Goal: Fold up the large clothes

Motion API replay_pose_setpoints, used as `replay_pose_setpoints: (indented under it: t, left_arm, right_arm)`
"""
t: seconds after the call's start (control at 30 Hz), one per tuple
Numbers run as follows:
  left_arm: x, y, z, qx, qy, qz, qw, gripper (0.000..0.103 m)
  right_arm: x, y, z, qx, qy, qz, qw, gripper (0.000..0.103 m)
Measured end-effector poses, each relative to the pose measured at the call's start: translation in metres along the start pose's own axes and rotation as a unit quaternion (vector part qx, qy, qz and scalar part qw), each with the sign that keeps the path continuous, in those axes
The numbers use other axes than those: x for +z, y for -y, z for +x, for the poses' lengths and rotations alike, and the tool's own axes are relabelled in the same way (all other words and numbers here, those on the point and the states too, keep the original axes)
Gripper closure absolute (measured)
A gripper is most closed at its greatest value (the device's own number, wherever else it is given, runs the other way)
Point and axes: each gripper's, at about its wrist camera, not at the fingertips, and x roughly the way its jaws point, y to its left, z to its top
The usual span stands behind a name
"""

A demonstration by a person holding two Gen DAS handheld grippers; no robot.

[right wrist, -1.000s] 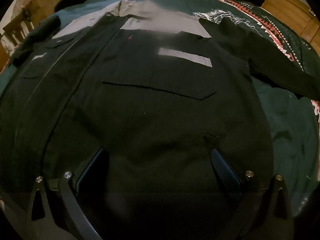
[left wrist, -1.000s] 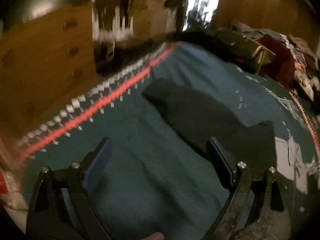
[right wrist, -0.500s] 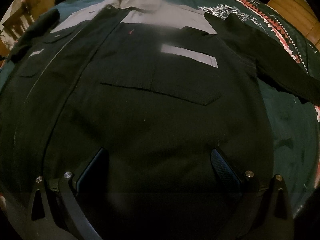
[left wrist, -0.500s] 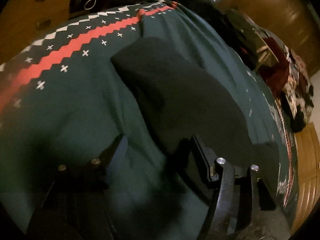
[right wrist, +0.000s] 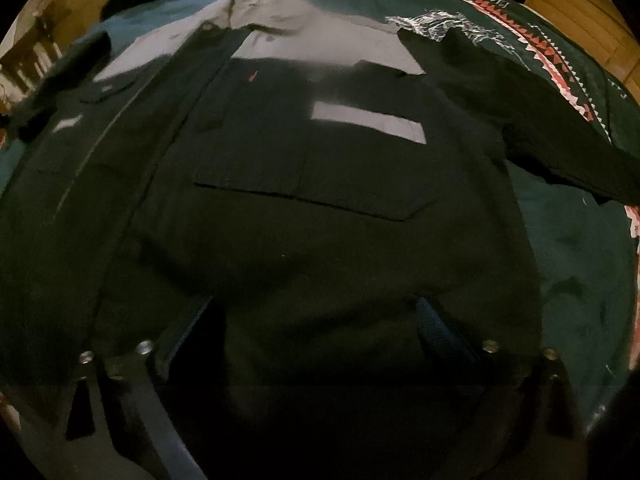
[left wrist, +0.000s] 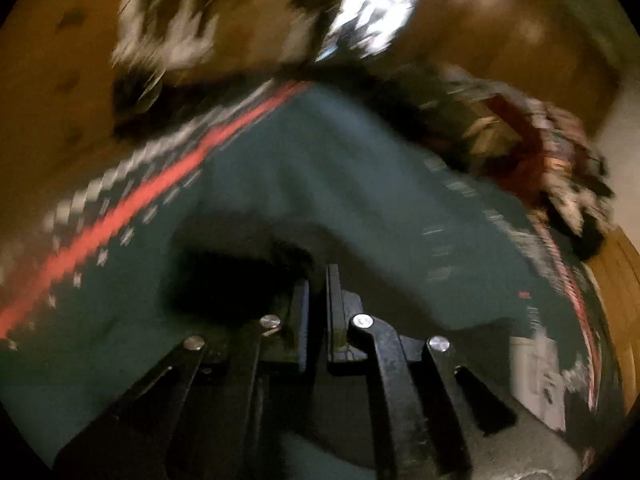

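The left gripper had its jaws clamped on the jacket's sleeve; the right gripper, jaws apart, should pin the body while the sleeve crosses it.

Matt cloth jacket – knit blanket, wood dresser.

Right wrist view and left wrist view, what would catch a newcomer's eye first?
In the right wrist view, a big black jacket with grey panels lies spread flat, filling the frame, over a dark green blanket. In the left wrist view, the left gripper has its jaws pinched on dark cloth, and a bright red stripe crosses the blanket at left.
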Motion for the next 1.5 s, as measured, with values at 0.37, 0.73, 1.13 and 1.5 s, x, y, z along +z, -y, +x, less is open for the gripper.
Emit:
replay_pose_setpoints:
  t: [0.37, 0.73, 1.13, 1.5]
  left_arm:
    - [-0.110, 0.337, -0.071, -0.312, -0.010, 0.173, 0.9341, 0.083]
    - [-0.218, 0.345, -0.061, -0.297, -0.166, 0.205, 0.9178, 0.046]
    - [-0.186, 0.203, 0.034, -0.092, -0.182, 0.091, 0.9746, 0.042]
    - [-0.199, 0.200, 0.038, -0.071, -0.180, 0.123, 0.9734, 0.043]
  right_arm:
    - [-0.012, 0.043, -0.015, 0.075, 0.024, 0.058, 0.995, 0.015]
    - [-0.006, 0.088, -0.024, 0.140, 0.036, 0.092, 0.985, 0.014]
    - [0.137, 0.075, 0.009, 0.223, 0.095, 0.109, 0.964, 0.033]
    - [0.216, 0.069, 0.093, 0.125, 0.070, 0.078, 0.987, 0.035]
